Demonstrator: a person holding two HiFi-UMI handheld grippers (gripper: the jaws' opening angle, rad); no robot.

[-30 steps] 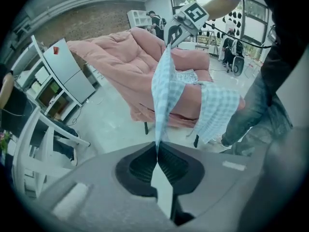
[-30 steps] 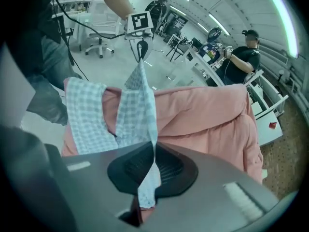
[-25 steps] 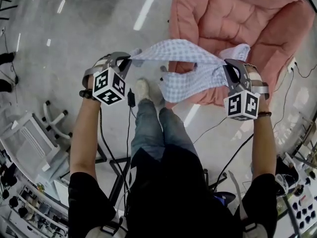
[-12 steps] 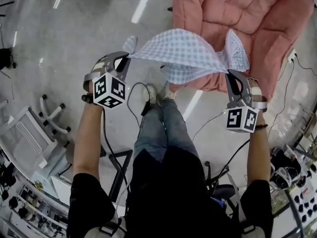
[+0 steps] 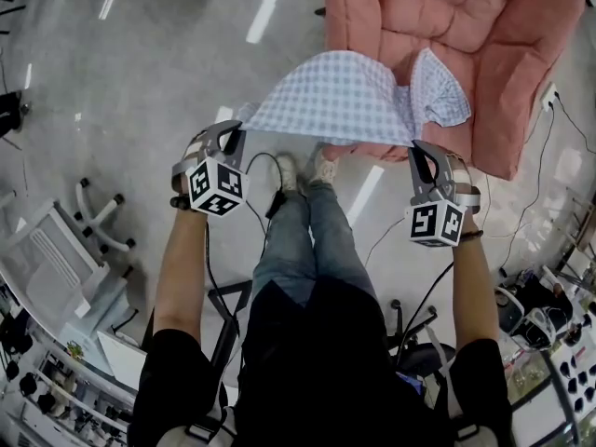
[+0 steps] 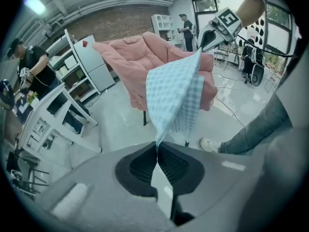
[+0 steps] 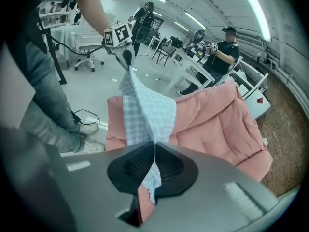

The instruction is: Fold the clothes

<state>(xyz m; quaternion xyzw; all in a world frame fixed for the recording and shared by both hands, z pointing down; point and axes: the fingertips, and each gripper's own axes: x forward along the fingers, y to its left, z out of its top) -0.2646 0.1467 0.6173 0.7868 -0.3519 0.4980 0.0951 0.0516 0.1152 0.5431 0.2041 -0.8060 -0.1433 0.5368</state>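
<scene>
Stretching between the two grippers in the head view, the checked garment point(image 5: 340, 96) is spread over the front edge of the pink padded chair point(image 5: 466, 35). Its near hem runs from the left gripper point(image 5: 237, 130) to the right gripper point(image 5: 416, 147). Bare grey floor point(image 5: 130, 63) lies open left of the chair. The person's shoes point(image 5: 303, 169) and a black cable point(image 5: 265, 170) sit just below the cloth. Both forearms reach forward, well apart, with the grippers tilted downward.

In the left gripper view the jaws are closed together on one corner of the garment. The cloth rises away toward the right gripper at upper right, with the chair behind it and white shelving point(image 6: 58, 115) at the left.

In the right gripper view the jaws are clamped on the opposite corner, and a scrap of cloth pokes out below the pads. The fabric climbs to the left gripper, with the chair's edge just beyond
</scene>
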